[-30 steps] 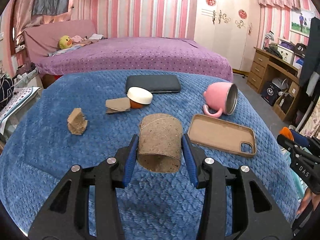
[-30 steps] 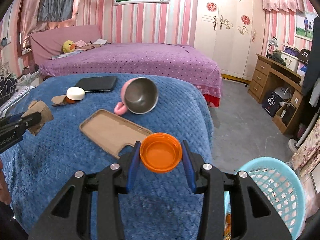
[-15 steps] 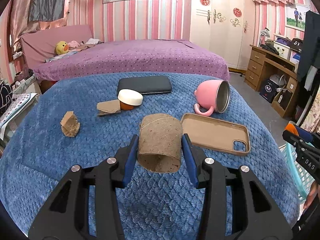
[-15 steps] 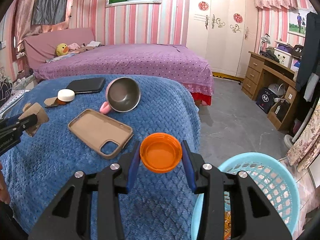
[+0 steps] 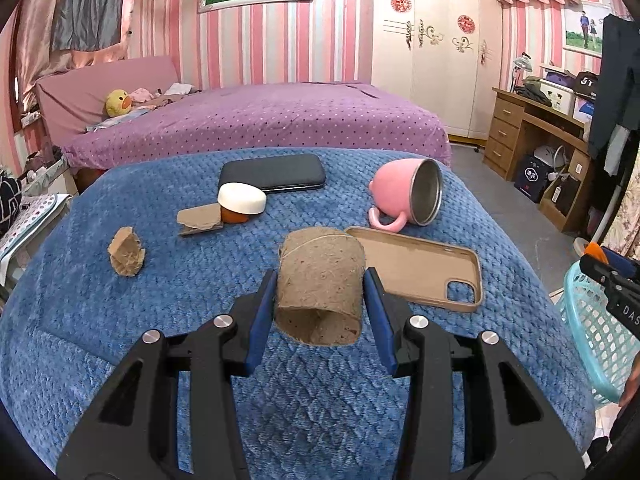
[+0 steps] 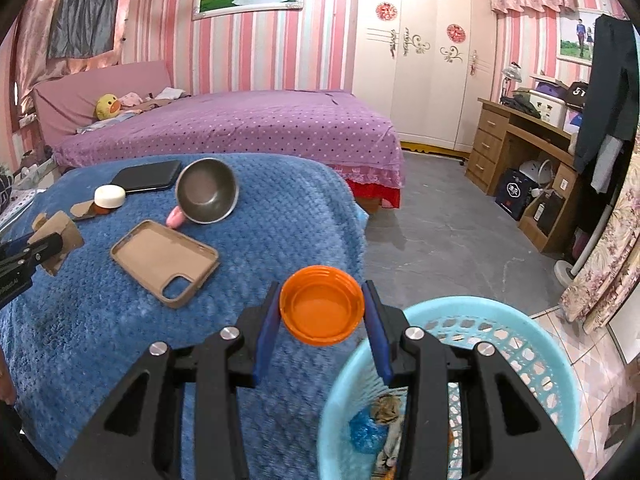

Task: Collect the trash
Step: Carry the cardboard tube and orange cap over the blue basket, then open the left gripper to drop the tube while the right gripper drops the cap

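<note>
My left gripper (image 5: 320,300) is shut on a brown cardboard roll (image 5: 320,280) and holds it above the blue blanket (image 5: 120,320). My right gripper (image 6: 322,312) is shut on an orange lid (image 6: 322,310), at the blanket's right edge, just left of the light-blue basket (image 6: 552,360). The basket holds a blue wrapper and other trash (image 6: 372,424). A crumpled cardboard piece (image 5: 126,254) and a flat cardboard scrap (image 5: 200,220) lie on the blanket at left. The right gripper's tip shows at the right edge of the left wrist view (image 5: 608,268), over the basket (image 5: 592,320).
A pink mug (image 5: 408,200) lies on its side. A tan phone case (image 5: 420,268), a black phone (image 5: 272,174) and a white-capped orange jar (image 5: 240,206) lie on the blanket. A purple bed (image 5: 260,116) stands behind, a wooden desk (image 6: 520,152) at right.
My right gripper has carried the orange lid rightward off the blanket toward the basket, which now fills more of its view. My left gripper has pulled back slightly with the roll.
</note>
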Motion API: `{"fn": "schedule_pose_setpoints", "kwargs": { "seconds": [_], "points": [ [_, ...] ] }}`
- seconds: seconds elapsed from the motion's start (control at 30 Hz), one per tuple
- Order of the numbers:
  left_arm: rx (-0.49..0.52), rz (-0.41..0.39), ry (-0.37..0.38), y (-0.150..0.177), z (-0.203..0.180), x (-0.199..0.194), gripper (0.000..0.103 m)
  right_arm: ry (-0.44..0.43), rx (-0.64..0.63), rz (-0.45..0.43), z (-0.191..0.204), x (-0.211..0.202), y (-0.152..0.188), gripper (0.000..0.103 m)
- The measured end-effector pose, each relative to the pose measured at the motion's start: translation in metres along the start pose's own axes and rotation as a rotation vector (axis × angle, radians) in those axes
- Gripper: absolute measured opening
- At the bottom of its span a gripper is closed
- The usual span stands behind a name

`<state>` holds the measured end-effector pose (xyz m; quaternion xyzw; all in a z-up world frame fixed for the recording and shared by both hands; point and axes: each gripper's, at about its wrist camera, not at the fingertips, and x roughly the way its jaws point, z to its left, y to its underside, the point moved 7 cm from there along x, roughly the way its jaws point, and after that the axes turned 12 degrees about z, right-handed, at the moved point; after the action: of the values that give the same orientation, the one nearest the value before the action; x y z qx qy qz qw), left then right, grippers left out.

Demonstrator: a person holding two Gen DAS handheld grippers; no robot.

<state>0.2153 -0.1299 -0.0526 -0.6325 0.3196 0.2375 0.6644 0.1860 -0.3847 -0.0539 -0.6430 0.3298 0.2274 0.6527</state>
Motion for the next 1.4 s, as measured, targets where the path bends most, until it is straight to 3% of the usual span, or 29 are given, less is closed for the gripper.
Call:
{"fn": "schedule_pose_setpoints", "kwargs": {
  "seconds": [0.67, 1.03, 1.17, 1.4],
  "points": [
    [0.071, -0.019, 0.05, 0.003, -0.062, -0.01, 0.042, 0.097, 0.063, 0.014, -0.095, -0.013, 0.027, 0.04],
    [0.171, -0.013, 0.175, 0.021, -0.174, 0.0, 0.042, 0.149, 0.117, 0.026, -0.151, -0.009, 0.055, 0.04],
    [0.192, 0.016, 0.256, 0.03, -0.217, 0.005, 0.042, 0.182, 0.144, 0.026, -0.176, -0.012, 0.064, 0.04],
    [0.265, -0.008, 0.313, 0.04, -0.279, -0.006, 0.042, 0.193, 0.234, 0.001, -0.214, -0.02, 0.076, 0.04]
  ]
}}
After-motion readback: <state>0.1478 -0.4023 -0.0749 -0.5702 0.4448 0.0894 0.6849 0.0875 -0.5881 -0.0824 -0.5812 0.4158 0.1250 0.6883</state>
